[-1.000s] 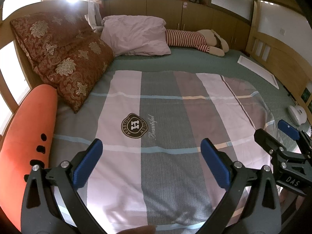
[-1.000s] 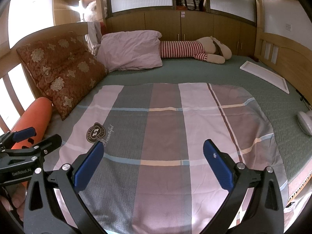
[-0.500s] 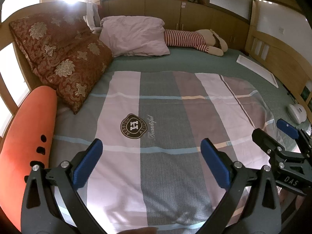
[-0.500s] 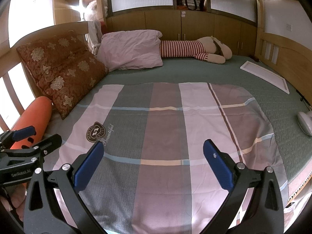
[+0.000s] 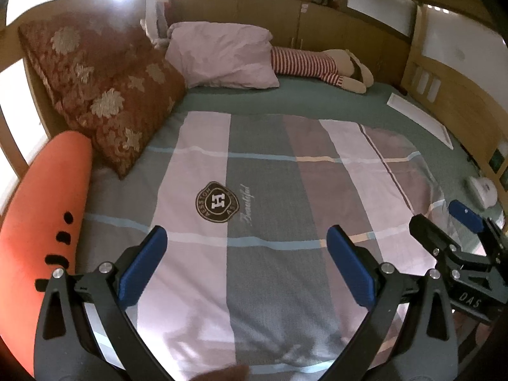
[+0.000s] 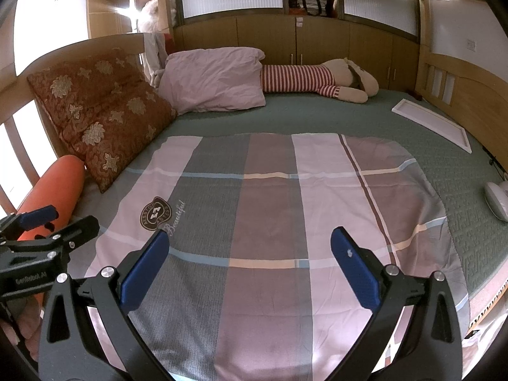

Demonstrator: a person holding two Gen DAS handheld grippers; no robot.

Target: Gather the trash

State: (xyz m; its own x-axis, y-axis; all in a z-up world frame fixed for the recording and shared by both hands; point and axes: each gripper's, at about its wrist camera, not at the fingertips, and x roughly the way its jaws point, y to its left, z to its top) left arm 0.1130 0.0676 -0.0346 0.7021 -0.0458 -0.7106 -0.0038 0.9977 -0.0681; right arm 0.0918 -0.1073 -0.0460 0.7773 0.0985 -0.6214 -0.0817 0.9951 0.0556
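- Your left gripper [image 5: 246,238]: jaws spread wide, nothing between the blue pads [image 5: 143,266]; it hangs over the near end of the plaid quilt [image 5: 285,190].
- Your right gripper [image 6: 249,244]: jaws likewise spread wide and empty, blue pads [image 6: 355,270] above the same quilt, further to the right side of the bed.
- Each gripper shows at the edge of the other's view: the right one at the lower right of the left wrist view, the left one at the lower left of the right wrist view.
- Plaid quilt: pink, grey and mauve blocks with pale blue and cream lines, lying flat; a round dark emblem [image 5: 217,202] with the script "Beautiful" beside it.
- Green bedspread [image 6: 317,117]: under the quilt, bare toward the far end and right side.
- Orange carrot-shaped bolster [image 5: 41,228]: along the left edge of the bed, black marks on its side.
- Red floral cushion [image 5: 101,95]: leaning on the left bed rail, just beyond the bolster.
- Pink pillow [image 6: 216,79]: at the far end, beside the cushion.
- Striped plush toy [image 6: 317,82]: lying at the far end, partly behind the pillow.
- White flat panel [image 6: 431,123]: on the bedspread near the right rail.
- White rounded object [image 6: 497,201]: on the right edge of the bed; its kind cannot be told.
- Trash: no item can be made out as trash in either view.
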